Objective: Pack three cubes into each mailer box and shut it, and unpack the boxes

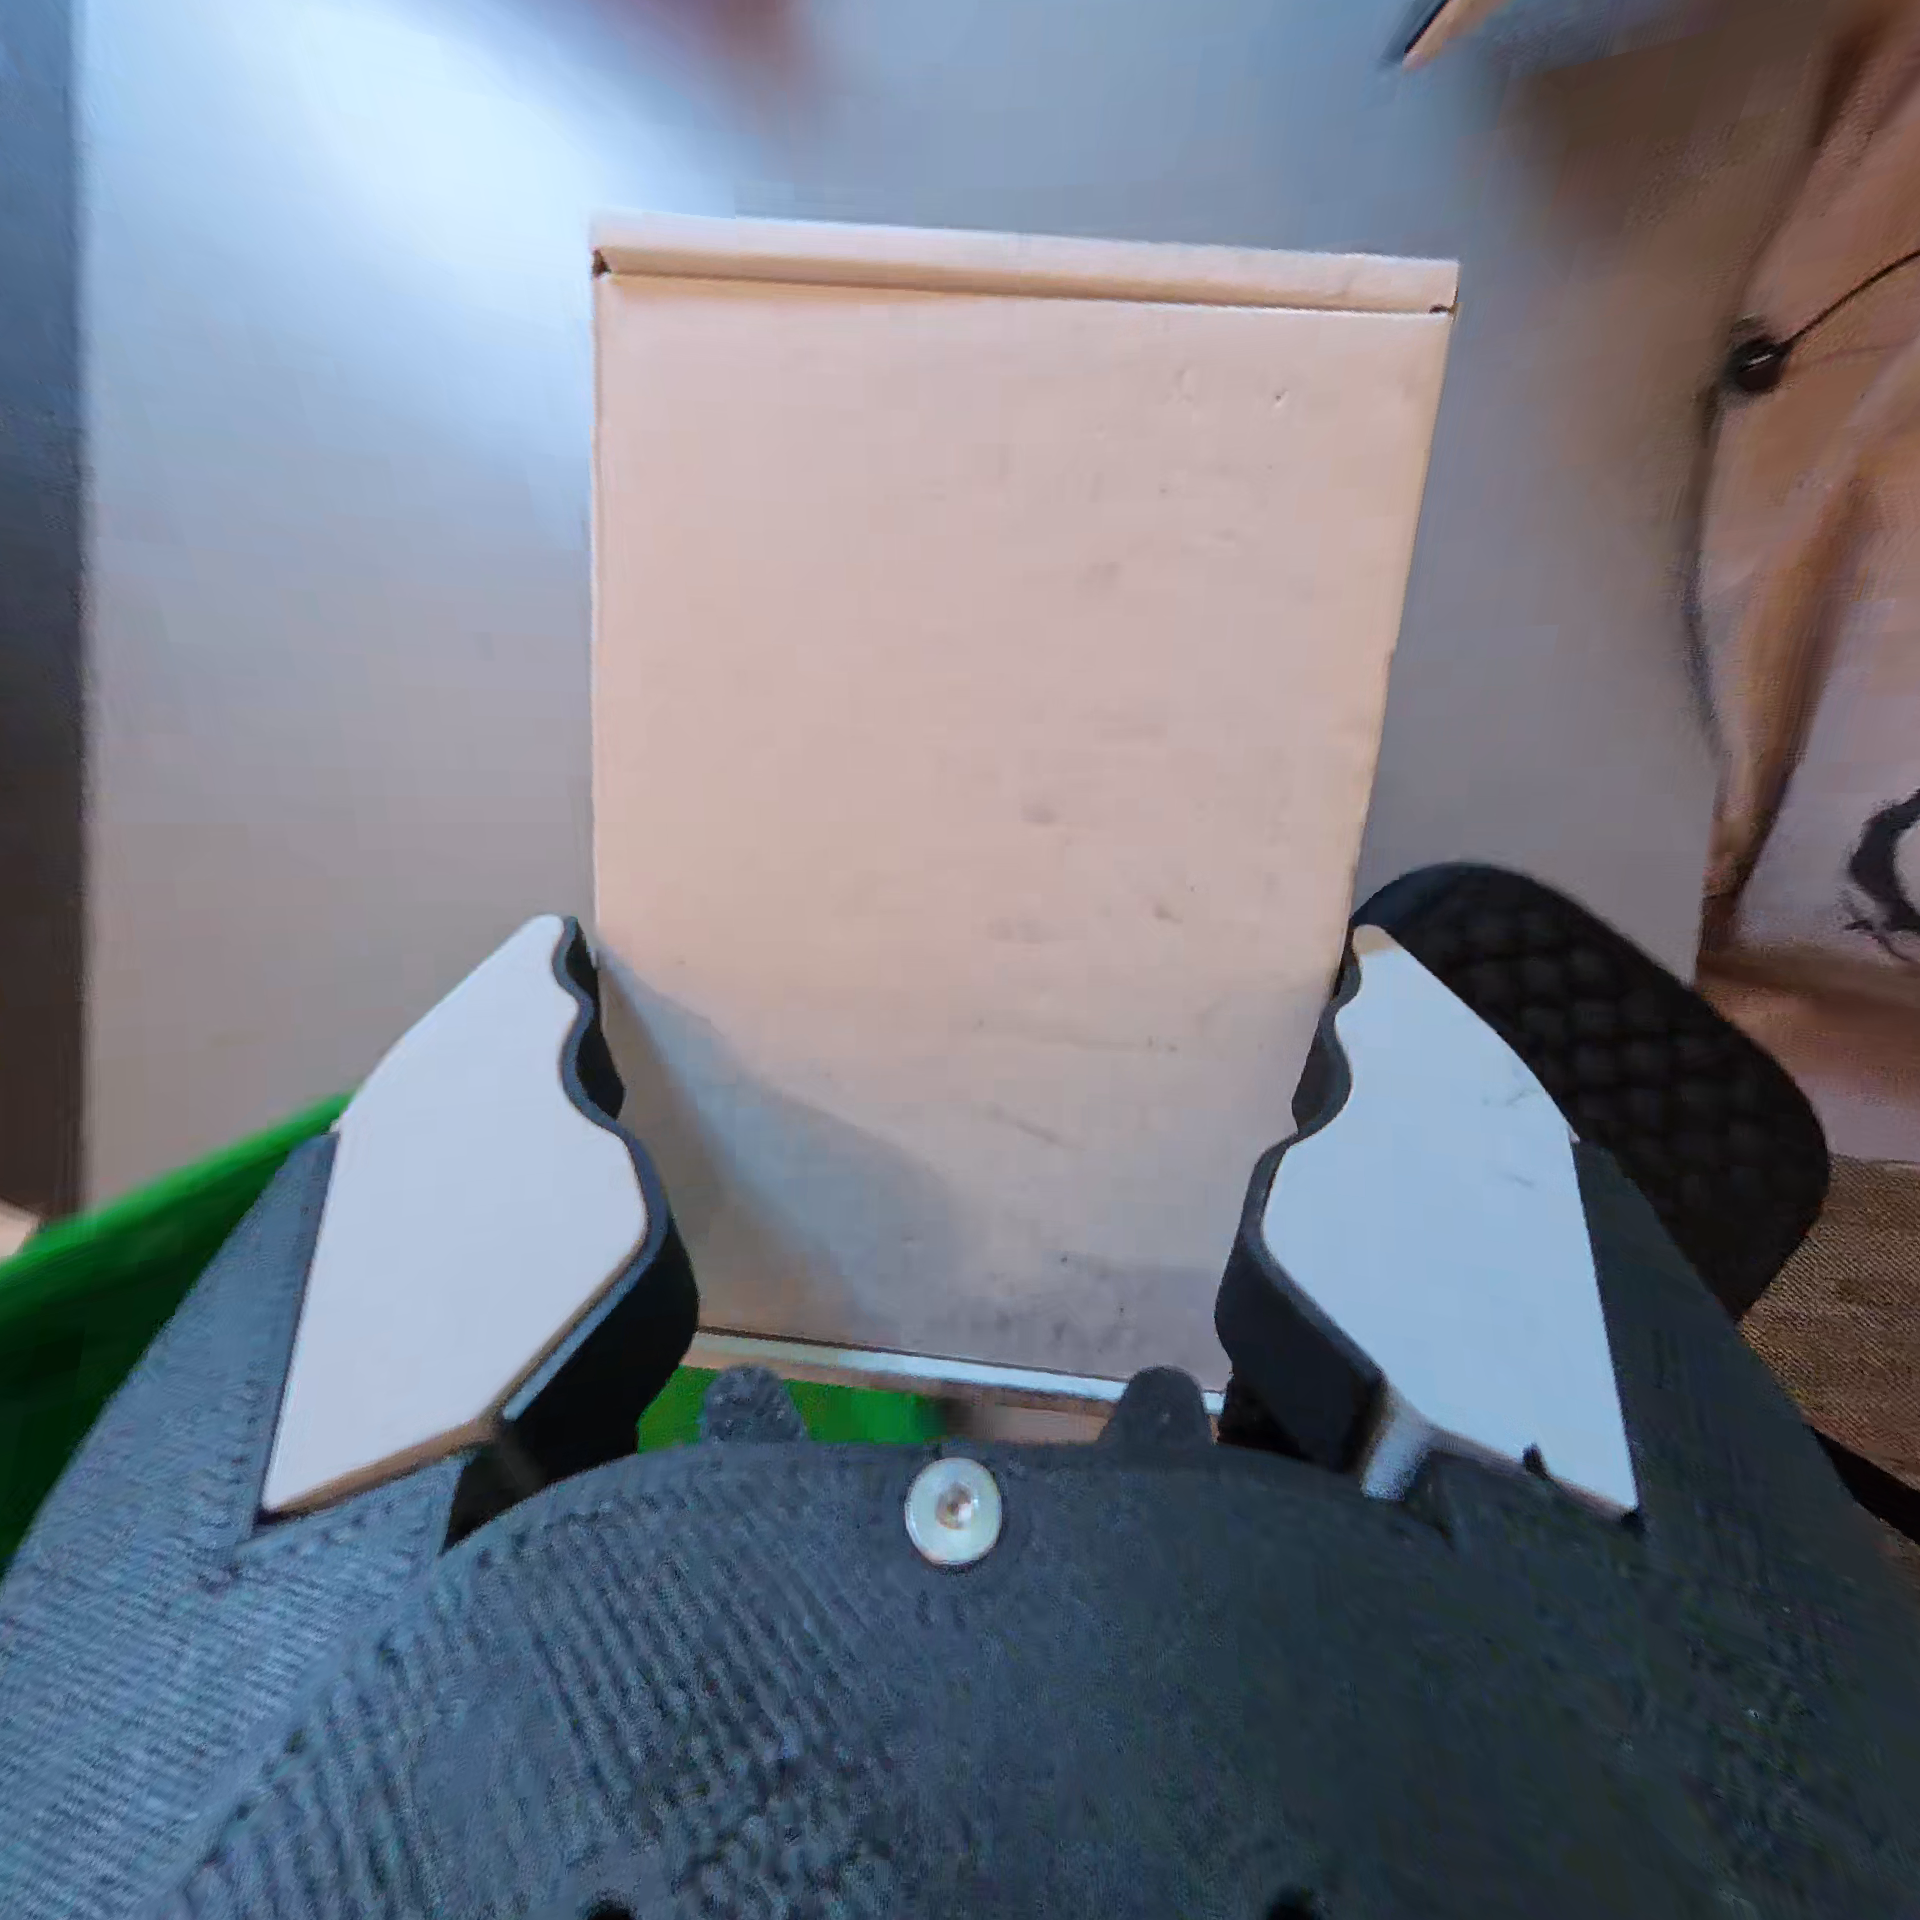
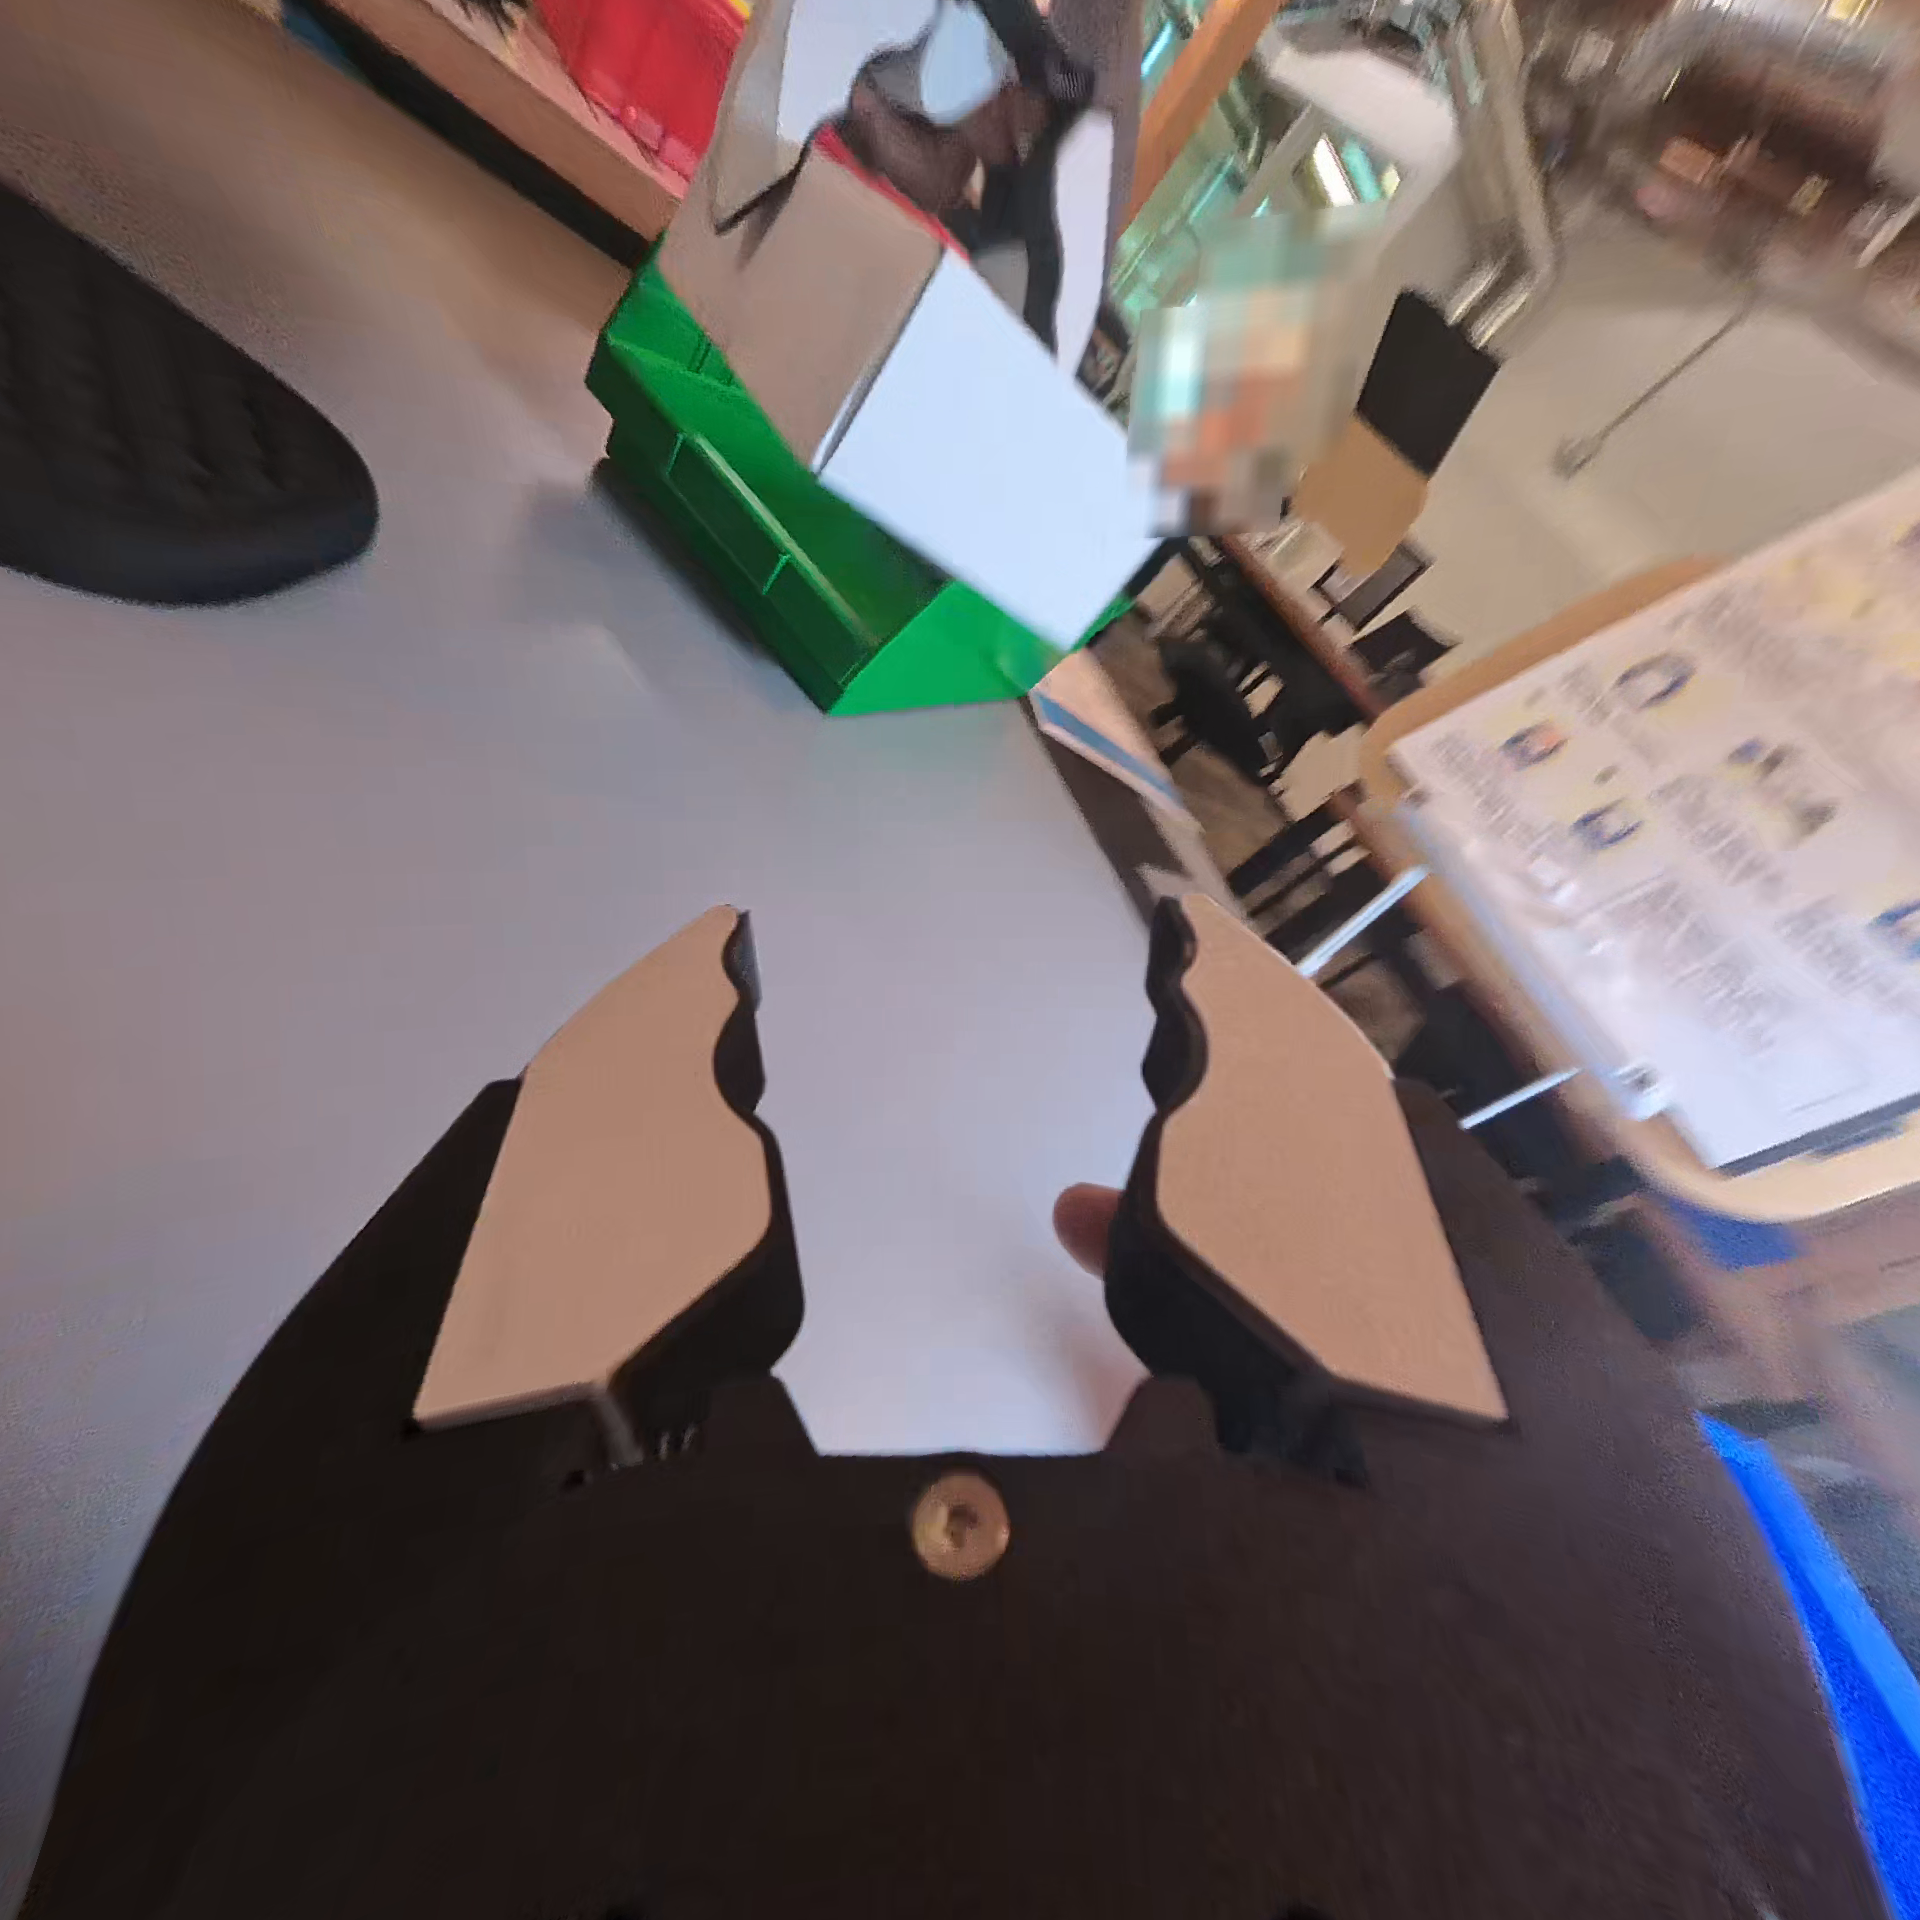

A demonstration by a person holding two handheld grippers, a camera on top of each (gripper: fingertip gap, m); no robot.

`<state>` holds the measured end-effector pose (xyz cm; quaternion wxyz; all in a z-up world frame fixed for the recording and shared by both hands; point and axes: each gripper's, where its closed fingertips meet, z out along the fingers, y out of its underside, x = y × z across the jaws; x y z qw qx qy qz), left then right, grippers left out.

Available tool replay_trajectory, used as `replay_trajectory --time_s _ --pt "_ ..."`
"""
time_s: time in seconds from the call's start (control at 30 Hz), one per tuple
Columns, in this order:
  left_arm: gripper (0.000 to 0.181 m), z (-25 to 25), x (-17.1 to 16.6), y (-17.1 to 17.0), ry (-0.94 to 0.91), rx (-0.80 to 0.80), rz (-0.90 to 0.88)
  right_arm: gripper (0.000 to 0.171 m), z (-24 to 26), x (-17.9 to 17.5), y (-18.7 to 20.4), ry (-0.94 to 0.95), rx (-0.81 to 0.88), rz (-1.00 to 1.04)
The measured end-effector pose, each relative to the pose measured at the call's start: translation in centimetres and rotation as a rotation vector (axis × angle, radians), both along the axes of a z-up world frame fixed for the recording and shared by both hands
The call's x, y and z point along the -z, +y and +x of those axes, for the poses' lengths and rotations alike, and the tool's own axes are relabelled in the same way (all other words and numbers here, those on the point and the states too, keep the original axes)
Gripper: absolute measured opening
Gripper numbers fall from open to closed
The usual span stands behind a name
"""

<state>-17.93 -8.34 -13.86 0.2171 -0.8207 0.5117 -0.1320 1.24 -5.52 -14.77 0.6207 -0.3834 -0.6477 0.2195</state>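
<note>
My left gripper (image 1: 966, 935) is shut on a closed white mailer box (image 1: 987, 623), with a finger on each long side, and holds it lifted. In the right wrist view the same box (image 2: 966, 447) hangs tilted above a green bin (image 2: 748, 520), held from above by the left gripper (image 2: 914, 135), which is blurred. My right gripper (image 2: 951, 925) is open and empty, low over the grey table (image 2: 416, 831), well short of the box. No cubes are in view.
A black textured mat (image 2: 135, 447) lies on the table to the left, also in the left wrist view (image 1: 1610, 1091). The green bin shows at lower left there (image 1: 104, 1299). The table's edge (image 2: 1122, 810) runs along the right, with chairs and a poster board beyond. One gripper's finger ends stand about 20 cm off the other's.
</note>
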Motion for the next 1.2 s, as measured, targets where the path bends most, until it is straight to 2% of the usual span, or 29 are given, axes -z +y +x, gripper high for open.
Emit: replay_trajectory --time_s 0.07,0.17,0.3,0.37,0.43,0.47,0.53,0.6,0.7,0.77,0.87,0.97,1.03,1.07,1.2 --pt "0.129 4.3 1.8 -0.8 -0.062 0.1 -0.039 0.082 -0.7 -0.8 -1.2 0.026 0.018 0.215" --pt "0.129 9.8 4.4 -1.7 -0.138 0.231 -0.102 0.084 -1.2 -1.0 -3.5 0.003 -0.023 0.507" --pt "0.129 14.6 7.4 -2.2 -0.204 0.346 -0.191 0.075 -1.7 3.0 -4.0 -0.177 -0.076 0.62" --pt "0.129 15.1 8.4 -2.1 -0.204 0.364 -0.216 0.073 -1.3 4.1 -3.9 -0.201 -0.086 0.618" --pt "0.128 15.7 7.6 -1.8 -0.287 0.314 -0.259 0.072 -0.8 4.0 -3.4 -0.193 -0.075 0.535" --pt "0.122 15.8 6.9 -1.4 -0.327 0.293 -0.235 0.071 -0.5 3.8 -3.1 -0.198 -0.077 0.486" --pt "0.104 16.0 4.3 -0.5 -0.462 0.261 -0.107 0.07 0.1 3.4 -2.2 -0.191 -0.084 0.289" --pt "0.104 15.3 1.7 0.3 -0.567 0.196 0.002 0.07 0.9 3.2 -1.2 -0.181 -0.101 0.103" --pt "0.103 13.8 0.2 0.5 -0.639 0.101 0.173 0.07 1.9 3.5 0.5 -0.161 -0.109 -0.083" --pt "0.103 13.0 0.7 0.2 -0.64 0.041 0.247 0.069 2.3 3.7 1.1 -0.147 -0.122 -0.205" --pt "0.103 12.1 3.2 0.7 -0.57 -0.067 0.365 0.069 2.3 3.9 1.3 -0.138 -0.161 -0.351" --pt "0.102 13.0 6.2 0.6 -0.538 -0.107 0.33 0.069 1.9 4.3 0.8 -0.142 -0.203 -0.486" --pt "0.094 13.9 8.0 0.6 -0.474 -0.09 0.306 0.069 1.6 4.9 0.6 -0.161 -0.207 -0.568" --pt "0.082 14.5 8.5 0.7 -0.456 -0.078 0.314 0.069 1.5 5.6 0.5 -0.202 -0.205 -0.6" --pt "0.079 15.4 8.7 0.9 -0.459 -0.085 0.31 0.068 2.5 7.9 0.9 -0.332 -0.155 -0.625"
